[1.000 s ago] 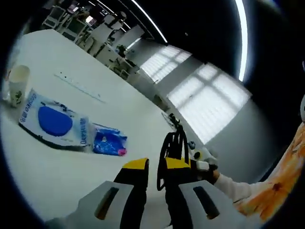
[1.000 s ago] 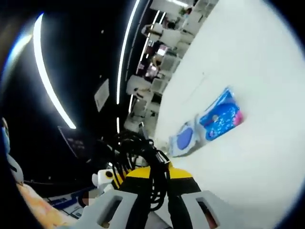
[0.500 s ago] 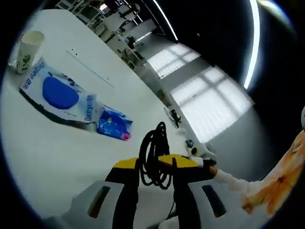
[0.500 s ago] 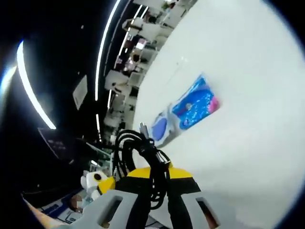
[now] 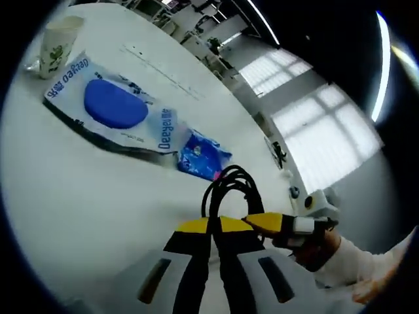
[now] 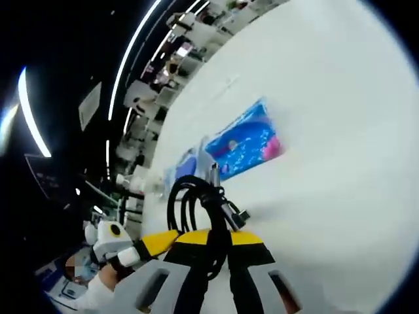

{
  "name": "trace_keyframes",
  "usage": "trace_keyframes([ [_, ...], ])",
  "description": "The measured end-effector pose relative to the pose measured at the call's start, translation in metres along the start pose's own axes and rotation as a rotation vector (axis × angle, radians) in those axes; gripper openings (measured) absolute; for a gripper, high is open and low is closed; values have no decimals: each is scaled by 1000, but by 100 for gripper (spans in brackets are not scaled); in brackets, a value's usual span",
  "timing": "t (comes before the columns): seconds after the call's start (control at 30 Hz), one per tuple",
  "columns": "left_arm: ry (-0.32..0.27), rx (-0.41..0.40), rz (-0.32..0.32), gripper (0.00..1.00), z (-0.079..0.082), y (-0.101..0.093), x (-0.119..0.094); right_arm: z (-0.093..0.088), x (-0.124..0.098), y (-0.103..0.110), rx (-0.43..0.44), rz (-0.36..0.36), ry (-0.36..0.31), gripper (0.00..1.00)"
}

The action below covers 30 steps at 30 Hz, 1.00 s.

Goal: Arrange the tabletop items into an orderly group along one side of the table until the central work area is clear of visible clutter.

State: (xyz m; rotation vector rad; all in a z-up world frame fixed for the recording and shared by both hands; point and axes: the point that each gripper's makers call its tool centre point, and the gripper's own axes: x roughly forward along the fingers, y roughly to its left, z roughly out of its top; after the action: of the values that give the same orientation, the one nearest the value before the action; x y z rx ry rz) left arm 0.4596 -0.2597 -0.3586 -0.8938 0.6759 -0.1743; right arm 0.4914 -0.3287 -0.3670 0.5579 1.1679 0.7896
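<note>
Both grippers (image 5: 211,229) (image 6: 218,237) pinch coiled black cable (image 6: 196,203) | plug ends blurred | fingers closed

A wide white bench (image 5: 72,196) spreads under a dark ceiling crossed by long light strips (image 6: 134,42). Beyond the bench's far edge stand rows of desks and chairs (image 5: 196,16), and to their right bright gridded windows (image 5: 321,131) line the wall.
</note>
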Motion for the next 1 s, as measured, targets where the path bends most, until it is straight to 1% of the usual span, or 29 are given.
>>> trace_keyframes([
  [0.13, 22, 14, 28, 0, -2, 7, 4, -1, 6, -5, -16, -28, 12, 6],
  [0.27, 45, 10, 51, 0, -6, 15, 9, -4, 13, -17, -44, -69, 22, 6],
  [0.3, 52, 16, 59, 0, -7, 16, 10, -7, 15, -20, -49, -82, 37, 6],
  [0.4, 66, 21, 76, 0, -10, 21, 13, -10, 17, -23, -73, -102, 49, 7],
  [0.5, 69, 14, 87, 0, -11, 25, 14, -10, 16, -22, -78, -102, 44, 7],
  [0.6, 79, -25, 90, 0, -14, 31, 18, -11, 18, -26, -67, -111, 43, 7],
  [0.8, 87, -9, 101, 1, -15, 32, 22, -5, 21, -30, -61, -96, 20, 9],
  [0.87, 88, -5, 101, 1, -15, 33, 23, -4, 22, -33, -61, -98, 24, 9],
  [1.0, 92, 7, 101, 1, -15, 35, 25, -7, 22, -33, -98, -110, 37, 10],
])
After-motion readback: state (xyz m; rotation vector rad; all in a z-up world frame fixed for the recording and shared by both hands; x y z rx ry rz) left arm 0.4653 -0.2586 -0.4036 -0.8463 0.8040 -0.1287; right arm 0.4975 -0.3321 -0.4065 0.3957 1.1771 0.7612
